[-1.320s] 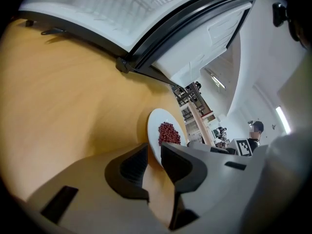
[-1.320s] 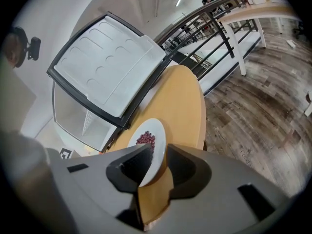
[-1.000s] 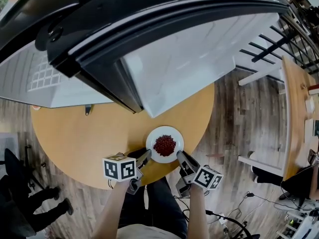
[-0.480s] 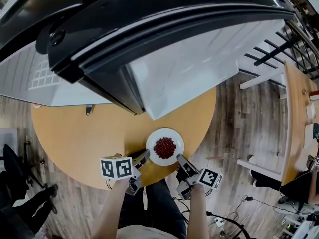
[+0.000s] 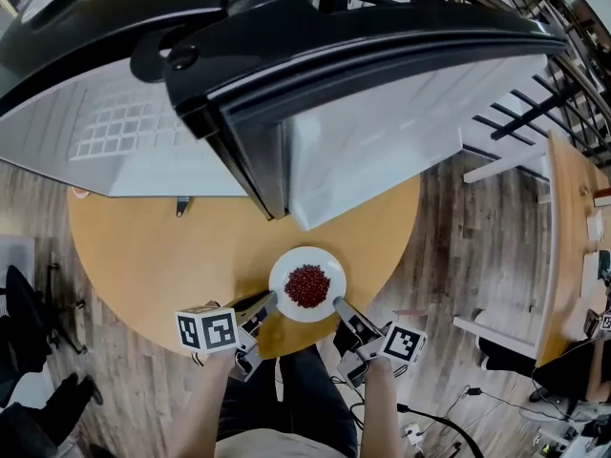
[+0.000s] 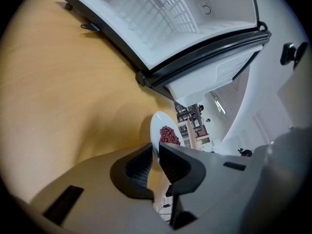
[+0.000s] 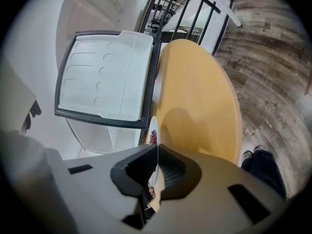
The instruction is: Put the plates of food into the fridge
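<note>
The plate (image 5: 283, 280) of red food (image 5: 307, 285) (stiff, slick, probably breakable) is being held over the bench's (image 5: 143, 265) near edge, before the open fridge (image 5: 382, 122). The left hand-held gripper (image 5: 262, 304) is pinching one rim. The right hand-held gripper (image 5: 340, 305), its jaws having just been closing, is clamping the opposite rim. Those opposed rim grips are looking like the right hold.

- I see soft, even indoor light in the head view. The white fridge (image 5: 382, 132) is the brightest area, with no harsh glare.
- In both gripper views a diffuse shadow lies on the table (image 6: 53, 82) beside the plate (image 6: 163, 130).
- All views bow strongly at the edges, and the gripper views darken to black corners.
</note>
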Demonstrator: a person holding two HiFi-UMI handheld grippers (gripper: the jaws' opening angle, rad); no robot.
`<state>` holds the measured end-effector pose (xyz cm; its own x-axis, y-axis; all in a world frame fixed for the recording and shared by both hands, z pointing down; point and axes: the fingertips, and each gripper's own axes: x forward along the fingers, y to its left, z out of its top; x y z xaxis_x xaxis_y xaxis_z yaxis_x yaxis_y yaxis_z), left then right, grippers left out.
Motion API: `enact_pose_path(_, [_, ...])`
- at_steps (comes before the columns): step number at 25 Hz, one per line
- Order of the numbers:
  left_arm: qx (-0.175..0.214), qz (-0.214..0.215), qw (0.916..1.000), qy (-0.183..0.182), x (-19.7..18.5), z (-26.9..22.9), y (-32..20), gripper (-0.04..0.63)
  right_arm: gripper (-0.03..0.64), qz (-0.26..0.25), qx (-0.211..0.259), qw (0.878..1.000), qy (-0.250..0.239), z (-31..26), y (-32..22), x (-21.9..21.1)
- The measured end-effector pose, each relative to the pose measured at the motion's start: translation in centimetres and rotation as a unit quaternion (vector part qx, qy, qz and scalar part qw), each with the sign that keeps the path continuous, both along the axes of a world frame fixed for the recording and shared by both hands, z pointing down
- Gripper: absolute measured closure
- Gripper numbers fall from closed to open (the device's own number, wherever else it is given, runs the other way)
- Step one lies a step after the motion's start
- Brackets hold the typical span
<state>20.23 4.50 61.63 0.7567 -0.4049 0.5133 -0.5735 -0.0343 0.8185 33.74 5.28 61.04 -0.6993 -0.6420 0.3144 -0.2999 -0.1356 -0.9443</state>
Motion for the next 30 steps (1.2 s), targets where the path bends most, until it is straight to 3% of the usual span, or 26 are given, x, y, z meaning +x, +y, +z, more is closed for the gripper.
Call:
enact_pose_path(9, [0.050,-0.100,0.9936,-0.016,-5.7,-3.9,-0.1,0.554,0.598,-0.062,0.022,0.997,-0.036,-2.6,-1.7,-5.3])
enact_pose_path(17, [0.067,-0.203,0.9758,-0.044,-12.9,-6.7,1.7,0.554,0.598,-0.151,0.042,0.985,-0.069,-5.5,-2.0,-12.5])
enact_pose_path(23, [0.090,-0.260,0.9607,-0.033,-17.3,-9.4,2.7,0.554,0.598,-0.210,0.052,0.973,-0.083,-7.8,-2.2,-17.4])
enact_pose_path(30, [0.106,-0.297,0.9487,-0.014,-23.0,-11.8,3.0,0.554,0.598,-0.231,0.041,0.968,-0.092,-9.8,-2.1,-23.3])
